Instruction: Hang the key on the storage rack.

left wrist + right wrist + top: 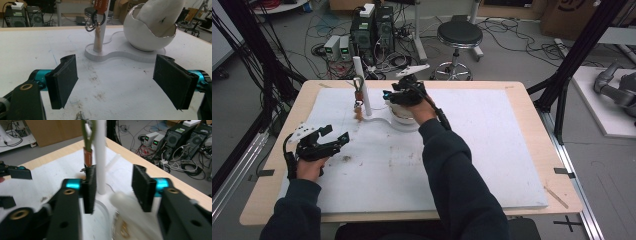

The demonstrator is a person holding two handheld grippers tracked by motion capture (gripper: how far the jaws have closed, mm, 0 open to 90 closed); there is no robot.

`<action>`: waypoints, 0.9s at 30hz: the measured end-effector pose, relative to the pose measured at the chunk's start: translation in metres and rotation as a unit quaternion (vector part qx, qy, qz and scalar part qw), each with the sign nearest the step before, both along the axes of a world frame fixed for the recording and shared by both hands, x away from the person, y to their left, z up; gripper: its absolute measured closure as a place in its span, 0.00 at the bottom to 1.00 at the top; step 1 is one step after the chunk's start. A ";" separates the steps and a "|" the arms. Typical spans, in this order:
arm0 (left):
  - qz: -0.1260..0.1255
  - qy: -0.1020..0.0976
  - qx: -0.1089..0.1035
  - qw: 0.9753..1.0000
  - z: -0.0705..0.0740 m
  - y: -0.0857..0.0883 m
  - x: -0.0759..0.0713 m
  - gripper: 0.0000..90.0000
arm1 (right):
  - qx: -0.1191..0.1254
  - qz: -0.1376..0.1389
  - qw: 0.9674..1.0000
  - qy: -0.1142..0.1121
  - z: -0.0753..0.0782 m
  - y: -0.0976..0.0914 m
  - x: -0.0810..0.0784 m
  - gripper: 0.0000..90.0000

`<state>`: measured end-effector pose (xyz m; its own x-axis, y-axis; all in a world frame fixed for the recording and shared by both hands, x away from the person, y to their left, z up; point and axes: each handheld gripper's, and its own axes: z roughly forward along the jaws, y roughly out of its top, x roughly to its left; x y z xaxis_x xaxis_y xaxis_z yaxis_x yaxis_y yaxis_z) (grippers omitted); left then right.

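Blurring low in the right claw view: white cloth [130, 212], edges hard to make out. Sitting crumpled in the white bowl [147, 37], upper right of the left claw view. Hovering above it, right claw [113, 188] gaping, nothing gripped. Resting over the desk [522, 150], left claw [120, 82] wide open, empty.

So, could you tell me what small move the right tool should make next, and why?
Probably lift the right tool straight up, clear of the white bowl. Its jaws stand apart above the white cloth that already sits in the bowl, and nothing is pinched between them.
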<state>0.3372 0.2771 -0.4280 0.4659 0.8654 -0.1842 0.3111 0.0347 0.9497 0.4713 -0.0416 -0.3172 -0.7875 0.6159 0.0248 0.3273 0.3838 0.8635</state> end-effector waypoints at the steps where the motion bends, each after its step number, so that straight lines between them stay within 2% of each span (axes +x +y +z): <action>1: 0.000 0.002 -0.001 1.000 0.000 0.000 0.000 0.22 | -0.002 -0.002 1.000 -0.001 0.002 -0.008 0.000 0.52; 2: -0.002 0.003 0.000 1.000 -0.001 0.000 0.000 0.22 | 0.000 -0.007 1.000 -0.004 0.004 -0.016 -0.001 0.50; 5: -0.008 0.003 0.001 1.000 -0.001 -0.002 0.000 0.22 | 0.006 -0.017 0.999 -0.033 0.005 -0.045 -0.006 0.41; 7: -0.013 0.005 0.004 1.000 -0.001 -0.004 0.000 0.22 | 0.001 -0.030 0.999 -0.031 0.002 -0.066 -0.010 0.34; 10: -0.018 0.007 0.006 1.000 -0.002 -0.007 0.001 0.22 | -0.004 -0.044 0.998 -0.035 -0.006 -0.100 -0.020 0.30; 11: -0.019 0.008 0.006 1.000 -0.003 -0.009 0.001 0.22 | -0.009 -0.047 0.998 -0.030 -0.009 -0.110 -0.023 0.25; 12: -0.020 0.008 0.005 1.000 -0.003 -0.010 0.001 0.22 | -0.025 -0.058 0.998 -0.016 -0.012 -0.118 -0.025 0.24; 20: -0.032 0.008 -0.007 0.999 -0.002 -0.017 0.002 0.21 | -0.037 -0.084 0.996 -0.017 -0.040 -0.180 -0.061 0.23; 23: -0.035 0.011 -0.005 0.999 -0.003 -0.019 0.003 0.21 | -0.025 -0.092 0.995 -0.014 -0.049 -0.200 -0.073 0.23; 27: -0.034 0.008 -0.009 0.999 -0.002 -0.021 0.004 0.21 | -0.010 -0.095 0.995 0.012 -0.061 -0.224 -0.088 0.23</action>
<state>0.3409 0.2557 -0.4296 0.5199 0.8287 -0.2072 0.3290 0.0295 0.9439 0.3832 -0.2653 -0.3784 -0.6564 0.7538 0.0282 0.4156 0.3301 0.8475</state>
